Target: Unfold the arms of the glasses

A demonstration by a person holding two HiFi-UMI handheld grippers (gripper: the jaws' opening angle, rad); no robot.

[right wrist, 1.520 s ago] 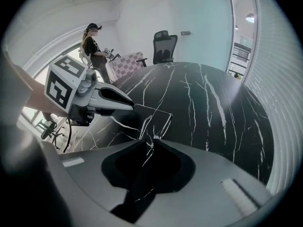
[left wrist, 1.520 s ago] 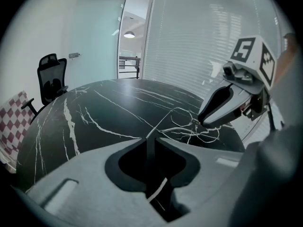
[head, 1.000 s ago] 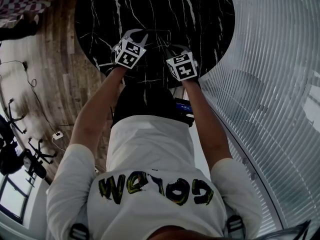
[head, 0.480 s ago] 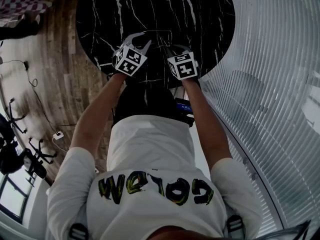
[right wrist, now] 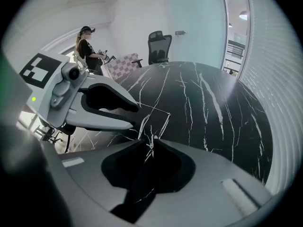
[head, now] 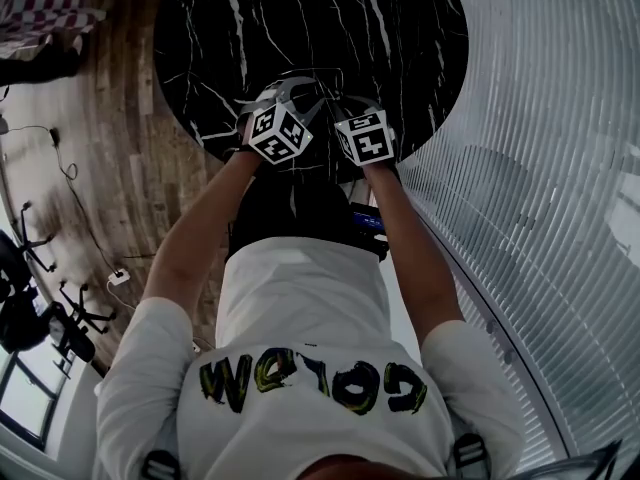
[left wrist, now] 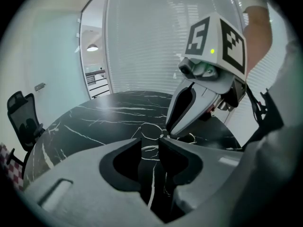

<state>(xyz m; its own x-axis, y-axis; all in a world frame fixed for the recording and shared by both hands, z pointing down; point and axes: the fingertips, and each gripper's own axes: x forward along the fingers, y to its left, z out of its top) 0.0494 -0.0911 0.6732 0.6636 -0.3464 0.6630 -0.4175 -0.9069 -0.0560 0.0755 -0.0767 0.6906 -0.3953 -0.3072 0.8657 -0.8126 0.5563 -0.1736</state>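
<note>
Thin wire-rimmed glasses (right wrist: 158, 119) are held just above the black marble table (head: 330, 18). My right gripper (right wrist: 151, 141) is shut on the frame, and one slim arm angles out beyond its tips. In the left gripper view a lens rim (left wrist: 150, 130) shows just past my left gripper (left wrist: 150, 143). Its jaws are opening, a clear gap stands between them, and nothing is pinched there. The two grippers nearly touch tip to tip: left gripper (head: 300, 96), right gripper (head: 345, 103). The glasses are too fine to make out in the head view.
A ribbed glass wall (head: 540, 168) curves along the table's right side. A black office chair (right wrist: 158, 44) and a standing person (right wrist: 87, 46) are beyond the far edge. Wooden floor (head: 110, 168) lies to the left, and the person's body is at the near rim.
My left gripper has slid right toward the right gripper, rolling as it went, and its jaws have spread wider. The right gripper has stayed put.
</note>
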